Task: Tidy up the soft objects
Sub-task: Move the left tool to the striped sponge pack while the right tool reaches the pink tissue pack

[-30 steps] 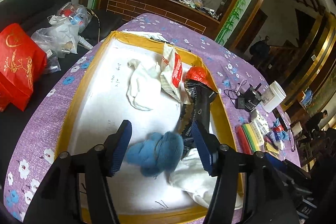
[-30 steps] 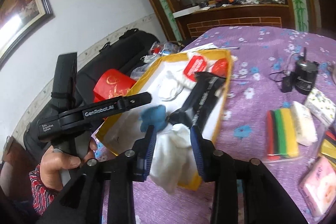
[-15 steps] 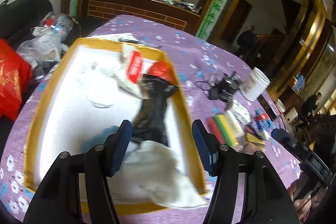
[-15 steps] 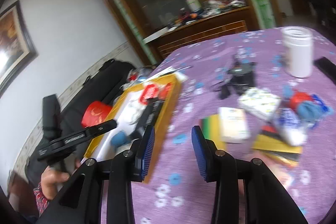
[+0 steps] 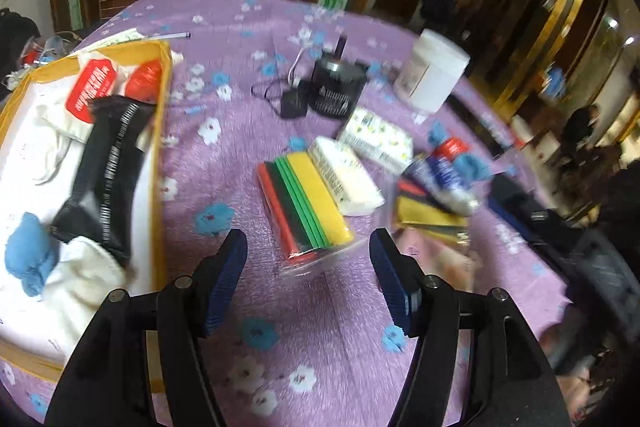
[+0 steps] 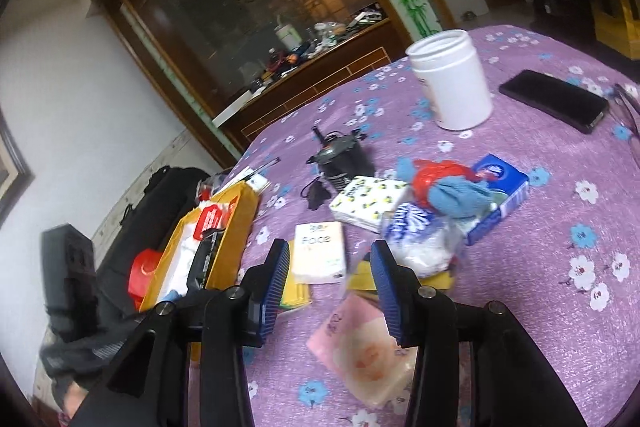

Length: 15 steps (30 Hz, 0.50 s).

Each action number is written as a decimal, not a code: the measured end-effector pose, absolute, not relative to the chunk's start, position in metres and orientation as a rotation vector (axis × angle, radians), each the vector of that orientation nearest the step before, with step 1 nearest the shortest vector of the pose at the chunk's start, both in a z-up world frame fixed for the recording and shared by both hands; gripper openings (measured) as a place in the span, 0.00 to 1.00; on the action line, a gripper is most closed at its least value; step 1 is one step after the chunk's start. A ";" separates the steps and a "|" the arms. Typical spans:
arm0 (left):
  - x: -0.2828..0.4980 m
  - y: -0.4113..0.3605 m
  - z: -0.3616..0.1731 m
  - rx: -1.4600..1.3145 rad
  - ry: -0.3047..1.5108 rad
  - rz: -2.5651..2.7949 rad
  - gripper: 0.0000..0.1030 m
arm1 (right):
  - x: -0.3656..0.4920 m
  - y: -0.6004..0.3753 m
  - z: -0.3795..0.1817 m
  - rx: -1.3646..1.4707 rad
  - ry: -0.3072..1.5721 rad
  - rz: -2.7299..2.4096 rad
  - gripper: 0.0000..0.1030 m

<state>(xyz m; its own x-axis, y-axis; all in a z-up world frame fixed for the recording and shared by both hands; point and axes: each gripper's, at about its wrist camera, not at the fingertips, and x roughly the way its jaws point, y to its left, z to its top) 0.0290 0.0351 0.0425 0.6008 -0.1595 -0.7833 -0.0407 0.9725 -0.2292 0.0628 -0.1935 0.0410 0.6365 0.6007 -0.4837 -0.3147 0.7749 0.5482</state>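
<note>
Left wrist view. The left hand-held gripper (image 5: 308, 267) is released, its jaws wide apart and empty, poised above a clear-wrapped pack of coloured cloths (image 5: 306, 207) at frame centre. Just beside the pack, toward the right, lies a white tissue pack (image 5: 346, 179). At the left edge sits the yellow-rimmed tray (image 5: 162, 163), already holding a blue sock (image 5: 28, 259), a white cloth (image 5: 84, 283) and a black pouch (image 5: 106, 171). All rest on the purple flowered worktop (image 5: 240, 131).

Right wrist view. The right hand-held gripper (image 6: 330, 287) is likewise released and empty, hovering over a pink tissue pack (image 6: 364, 355) in the lower centre. A heap of soft items, including a blue sock (image 6: 460, 197), lies at centre right, near a white jar (image 6: 454, 79).

Technique. The step in hand appears to be choosing the next soft item for the tray. A sound grasp would straddle the pack across its narrow width and close gently, since slippery wrapping may slide; neighbouring packs should stay undisturbed.
</note>
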 end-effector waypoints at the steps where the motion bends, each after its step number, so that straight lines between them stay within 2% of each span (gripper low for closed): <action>1: 0.032 0.032 0.040 -0.226 0.931 -0.053 0.61 | 0.064 -0.195 0.041 0.452 0.703 0.541 0.44; 10: 0.078 0.020 0.011 -0.173 1.008 0.052 0.61 | 0.063 -0.198 0.040 0.481 0.698 0.569 0.44; 13: 0.080 0.015 0.006 -0.134 0.940 0.043 0.60 | 0.062 -0.201 0.041 0.490 0.690 0.561 0.45; 15: 0.077 0.015 0.005 -0.126 0.908 0.027 0.48 | 0.062 -0.204 0.040 0.498 0.689 0.551 0.47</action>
